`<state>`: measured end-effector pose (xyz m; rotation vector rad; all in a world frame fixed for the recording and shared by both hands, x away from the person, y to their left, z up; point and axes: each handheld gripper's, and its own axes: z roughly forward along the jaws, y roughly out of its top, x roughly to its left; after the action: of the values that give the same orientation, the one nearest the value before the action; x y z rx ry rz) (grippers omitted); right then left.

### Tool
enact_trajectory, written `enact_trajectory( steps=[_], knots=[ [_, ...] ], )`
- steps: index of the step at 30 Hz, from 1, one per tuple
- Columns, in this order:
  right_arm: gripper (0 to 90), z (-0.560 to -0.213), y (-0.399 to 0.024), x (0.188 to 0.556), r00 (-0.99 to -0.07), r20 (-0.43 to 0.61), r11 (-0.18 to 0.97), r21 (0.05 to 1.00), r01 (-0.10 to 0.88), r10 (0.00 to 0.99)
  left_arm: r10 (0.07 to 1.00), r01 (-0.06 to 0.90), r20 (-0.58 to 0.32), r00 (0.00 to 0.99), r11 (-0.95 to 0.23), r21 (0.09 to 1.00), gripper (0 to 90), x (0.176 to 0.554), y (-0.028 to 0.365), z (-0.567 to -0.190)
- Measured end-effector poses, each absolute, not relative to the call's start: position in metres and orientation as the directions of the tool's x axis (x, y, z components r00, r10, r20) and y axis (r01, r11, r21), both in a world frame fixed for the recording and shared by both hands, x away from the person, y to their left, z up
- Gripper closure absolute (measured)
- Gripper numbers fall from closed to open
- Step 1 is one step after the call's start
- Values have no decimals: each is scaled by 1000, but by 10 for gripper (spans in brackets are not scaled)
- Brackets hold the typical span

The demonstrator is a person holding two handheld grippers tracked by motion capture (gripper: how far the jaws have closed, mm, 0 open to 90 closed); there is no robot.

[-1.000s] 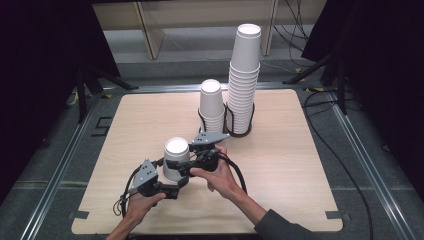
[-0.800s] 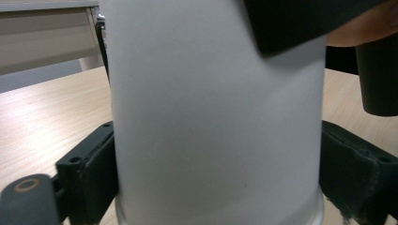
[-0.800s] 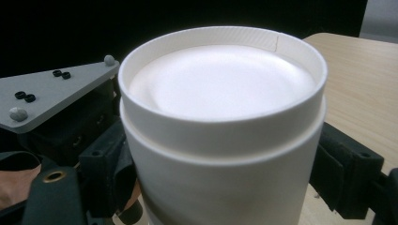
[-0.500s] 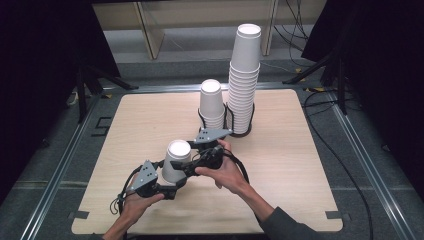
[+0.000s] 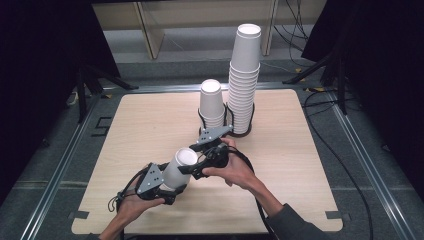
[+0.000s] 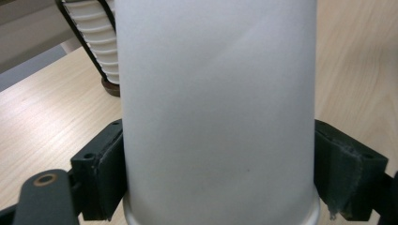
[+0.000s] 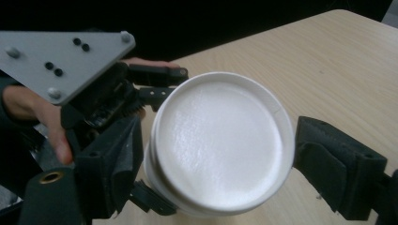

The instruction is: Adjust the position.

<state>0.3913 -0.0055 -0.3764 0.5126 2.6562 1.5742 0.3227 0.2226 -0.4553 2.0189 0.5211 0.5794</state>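
My left claw [image 5: 172, 186] squeezes a white paper cup [image 5: 179, 167] near the wide rim, with both black pads pressed on its sides. The cup is upside down and tipped, held just above the near left part of the pale wooden table [image 5: 310, 165]. My right claw [image 5: 186, 170] is spread wide around the closed end of the cup. One pad touches the side, and the other pad [image 7: 340, 164] has a gap beside it, so it holds nothing yet. I think the cup could crumple if my left claw presses too hard, because paper is soft. It could also slip and roll away if I let go before my right claw has closed on it. At the far side of the table stand a tall stack of white paper cups [image 5: 245, 80] and a short stack of white paper cups [image 5: 212, 105], each in a black wire holder. The room around the table is dark, with cables on the grey floor.
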Motion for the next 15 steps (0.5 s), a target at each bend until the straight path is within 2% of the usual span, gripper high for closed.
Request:
enact_trajectory(
  steps=[5,6,7,15],
  knots=[
    [192,-382,-5,390,-954,173,492,826,277,246,548,113,208,810,-494,862,159,319,218,-455],
    [194,-382,-5,387,-947,200,499,812,304,252,533,106,211,819,-503,858,159,320,217,-455],
    [192,-384,-3,388,-956,174,501,821,273,236,522,96,221,824,-512,853,159,319,216,-455],
    [217,-386,-3,390,-960,180,524,808,268,214,517,88,231,825,-519,850,153,319,215,-456]
  ],
)
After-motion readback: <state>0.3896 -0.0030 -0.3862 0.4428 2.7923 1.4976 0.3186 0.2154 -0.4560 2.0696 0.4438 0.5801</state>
